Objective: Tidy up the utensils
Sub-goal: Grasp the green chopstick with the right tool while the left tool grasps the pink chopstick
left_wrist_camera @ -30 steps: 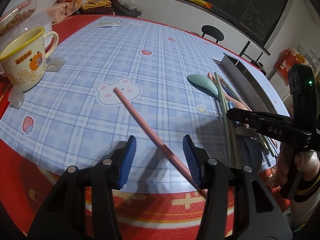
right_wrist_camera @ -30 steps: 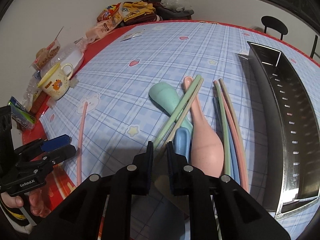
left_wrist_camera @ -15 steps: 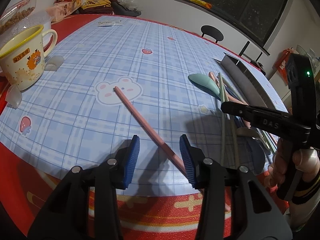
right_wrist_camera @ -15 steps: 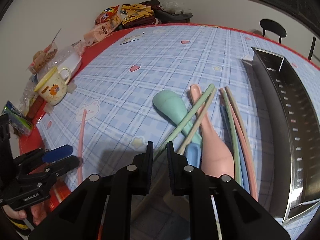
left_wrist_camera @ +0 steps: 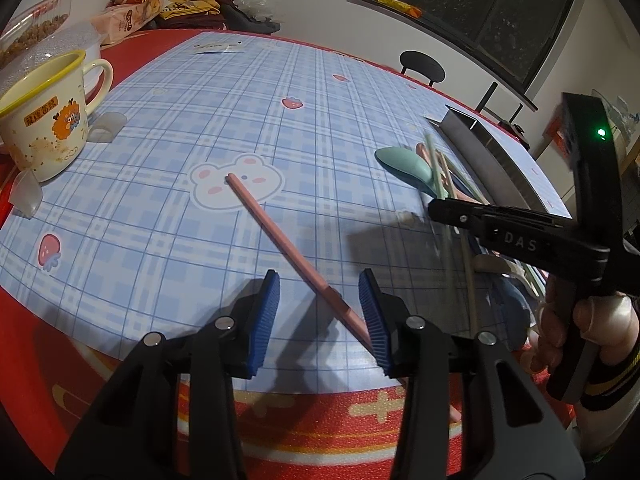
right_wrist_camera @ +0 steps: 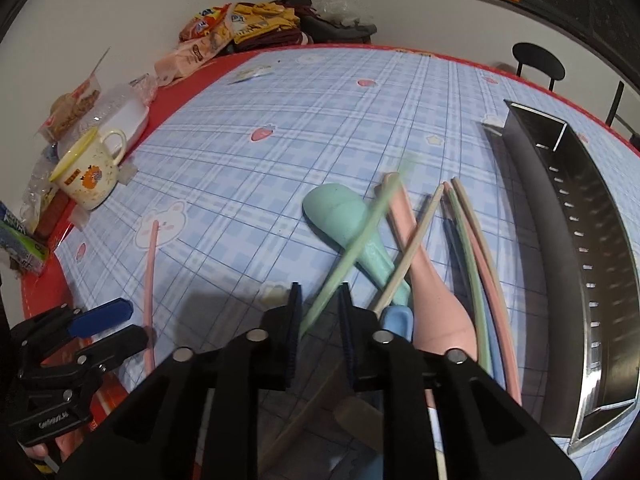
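A pink chopstick [left_wrist_camera: 288, 244] lies alone on the blue plaid cloth; it also shows in the right wrist view [right_wrist_camera: 150, 280]. My left gripper [left_wrist_camera: 318, 308] is open, its blue pads on either side of the chopstick's near end, just above it. My right gripper [right_wrist_camera: 319, 312] holds a blurred green chopstick [right_wrist_camera: 352, 240] between nearly closed jaws, lifted off the pile. A beige chopstick [right_wrist_camera: 408, 252] lies loose across the teal spoon [right_wrist_camera: 340, 216] and pink spoon [right_wrist_camera: 432, 280]. Several more chopsticks [right_wrist_camera: 476, 264] lie beside the steel tray [right_wrist_camera: 600, 264].
A yellow-rimmed mug [left_wrist_camera: 40, 120] stands at the left edge of the cloth. Snack bags [right_wrist_camera: 224, 32] and a plastic container [right_wrist_camera: 112, 112] sit along the far left. The red table edge [left_wrist_camera: 320, 420] is right under my left gripper. A black chair [right_wrist_camera: 538, 60] stands behind the table.
My right gripper has risen with the green chopstick; its beige partner has dropped out and lies askew on the spoons. My left gripper has moved forward along the pink chopstick, jaws narrowing slightly.
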A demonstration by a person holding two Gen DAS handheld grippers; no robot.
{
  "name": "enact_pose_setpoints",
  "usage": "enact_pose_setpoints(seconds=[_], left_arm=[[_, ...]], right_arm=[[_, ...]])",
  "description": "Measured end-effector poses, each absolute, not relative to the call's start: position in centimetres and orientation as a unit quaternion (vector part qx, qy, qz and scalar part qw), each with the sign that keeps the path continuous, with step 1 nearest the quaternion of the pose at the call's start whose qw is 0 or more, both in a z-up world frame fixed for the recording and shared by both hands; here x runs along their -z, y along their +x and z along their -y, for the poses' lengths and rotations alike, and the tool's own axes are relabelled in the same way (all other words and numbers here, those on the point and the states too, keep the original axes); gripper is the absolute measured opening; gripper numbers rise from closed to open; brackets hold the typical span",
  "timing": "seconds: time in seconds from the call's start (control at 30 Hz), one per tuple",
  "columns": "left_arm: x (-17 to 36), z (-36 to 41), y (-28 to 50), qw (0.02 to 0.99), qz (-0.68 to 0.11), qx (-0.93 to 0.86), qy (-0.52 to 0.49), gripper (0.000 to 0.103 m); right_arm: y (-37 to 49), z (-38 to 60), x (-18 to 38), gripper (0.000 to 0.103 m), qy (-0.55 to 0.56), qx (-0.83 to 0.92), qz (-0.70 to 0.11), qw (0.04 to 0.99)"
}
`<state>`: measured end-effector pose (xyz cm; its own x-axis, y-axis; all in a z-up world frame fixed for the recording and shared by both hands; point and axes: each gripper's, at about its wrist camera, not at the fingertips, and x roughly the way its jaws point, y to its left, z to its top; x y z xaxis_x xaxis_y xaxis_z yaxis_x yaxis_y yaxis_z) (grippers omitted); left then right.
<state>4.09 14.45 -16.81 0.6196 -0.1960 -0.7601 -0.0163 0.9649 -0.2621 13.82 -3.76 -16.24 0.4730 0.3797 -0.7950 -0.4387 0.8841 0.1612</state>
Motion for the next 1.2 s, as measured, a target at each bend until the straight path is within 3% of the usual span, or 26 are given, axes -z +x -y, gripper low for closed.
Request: enact_pose_setpoints(seconds=[0.1, 0.87, 0.9, 1.03, 1.2], left_arm=[[16.8, -14.3, 4.3, 0.891, -0.437, 0.047, -0.115, 0.043], [17.0, -8.8, 4.2, 0.882, -0.471, -0.001, 0.002, 0.051], [17.0, -8.7, 4.1, 0.882, -0.470, -0.002, 0.007, 0.051], [16.9, -9.5, 4.1, 0.886, -0.463, -0.015, -0.001, 0.031], [16.8, -9.6, 4.4, 0.883, -0.469, -0.012, 0.013, 0.025]], right_arm=[[13.6, 4.5, 16.3, 0.007, -0.009, -0.249, -0.455, 0.855], [12.6, 5.8, 17.0, 0.007, 0.032, -0.289, -0.427, 0.857], [12.6, 5.9, 17.0, 0.007, 0.033, -0.290, -0.427, 0.856], [12.6, 6.0, 17.0, 0.007, 0.037, -0.293, -0.426, 0.855], [12.6, 6.2, 17.0, 0.007, 0.041, -0.297, -0.427, 0.853]])
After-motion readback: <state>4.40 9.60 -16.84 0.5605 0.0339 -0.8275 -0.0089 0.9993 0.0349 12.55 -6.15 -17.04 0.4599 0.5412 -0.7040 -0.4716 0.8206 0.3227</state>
